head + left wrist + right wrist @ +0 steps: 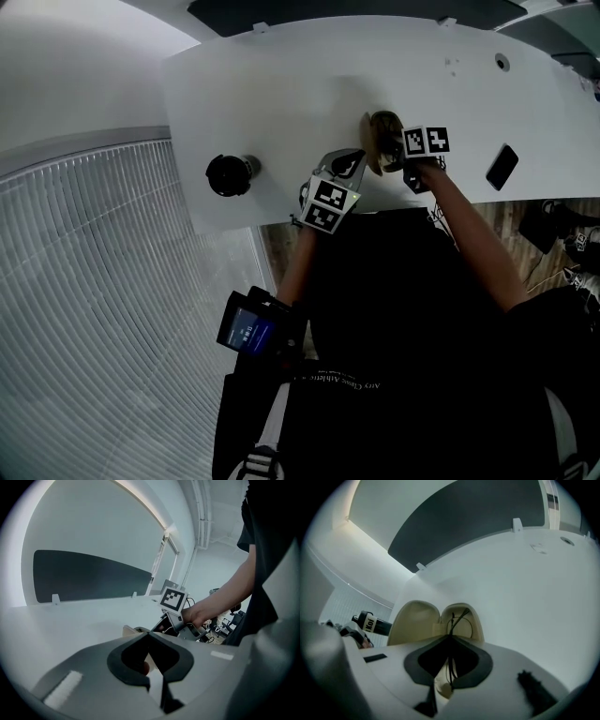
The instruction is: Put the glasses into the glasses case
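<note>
**Bench (281, 84) scene, read from left to right with the glasses case as landmark.**

(a) Black bottle (230, 174), well to the left of the case and clear of the work.

(b) Left claw (148, 635), just left of the case and angled down toward its near edge. Its jaws are closed together with nothing between them.

(c) Glasses case (415, 620), a beige clamshell lying open on the bench. Its two rounded halves sit side by side with the hinge between them. The long axis of each half runs away from the person. The left half is bare.

(d) Glasses (457, 620), a thin dark wire frame whose far part lies over the right half of the case. One slender dark arm leads back out over the case's near rim, roughly along the case's long axis. How the lenses face cannot be made out.

(e) Right claw (449, 638), at the near rim of the case's right half, with its jaws pinched narrowly on that dark arm.

(f) Dark phone (502, 167), well to the right of the case.

*Handling, as judged:* the frame is probably very light, springy and easily bent, with lenses that scratch. It is likely best held by an arm or the bridge, under light pressure. The case looks rigid and light, and may slide on the smooth bench if nudged.
</note>
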Demonstrator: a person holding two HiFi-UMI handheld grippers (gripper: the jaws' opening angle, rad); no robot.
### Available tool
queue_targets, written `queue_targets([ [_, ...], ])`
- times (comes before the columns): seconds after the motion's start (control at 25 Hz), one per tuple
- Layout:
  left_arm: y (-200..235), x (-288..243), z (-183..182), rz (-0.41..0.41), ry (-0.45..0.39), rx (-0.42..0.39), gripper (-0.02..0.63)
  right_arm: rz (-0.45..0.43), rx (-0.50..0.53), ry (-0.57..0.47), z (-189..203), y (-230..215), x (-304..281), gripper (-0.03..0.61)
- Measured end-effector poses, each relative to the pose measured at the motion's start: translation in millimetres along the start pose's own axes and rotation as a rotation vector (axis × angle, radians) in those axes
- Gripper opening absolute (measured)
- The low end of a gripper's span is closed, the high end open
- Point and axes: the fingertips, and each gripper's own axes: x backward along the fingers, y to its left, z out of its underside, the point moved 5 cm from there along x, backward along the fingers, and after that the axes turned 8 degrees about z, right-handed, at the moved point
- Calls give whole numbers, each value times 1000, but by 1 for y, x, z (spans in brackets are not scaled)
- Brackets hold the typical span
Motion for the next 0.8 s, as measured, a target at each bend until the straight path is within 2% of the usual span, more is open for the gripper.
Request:
queue_targets([
  [0.08,4,-1,9,13,3,28,17,-23,21,-30,0,3,6,30],
  [0.2,10,-4,24,19,27,78,41,-75,52,-72,0,10,22,97],
  [0.28,12,-7,32,20,49,99,46,-87,78,-110,0,11,37,100],
  [0.48,17,-12,48,46,106,150,83,-3,201,-188,6,3,64,100],
  [0.6,21,-15,56,62,123,194,97,56,289,-161,17,0,65,100],
  [0.76,22,-21,69,94,144,263,117,99,294,-111,26,-2,53,98],
  [0.8,22,-21,73,103,147,279,117,111,290,-104,28,-3,49,73],
])
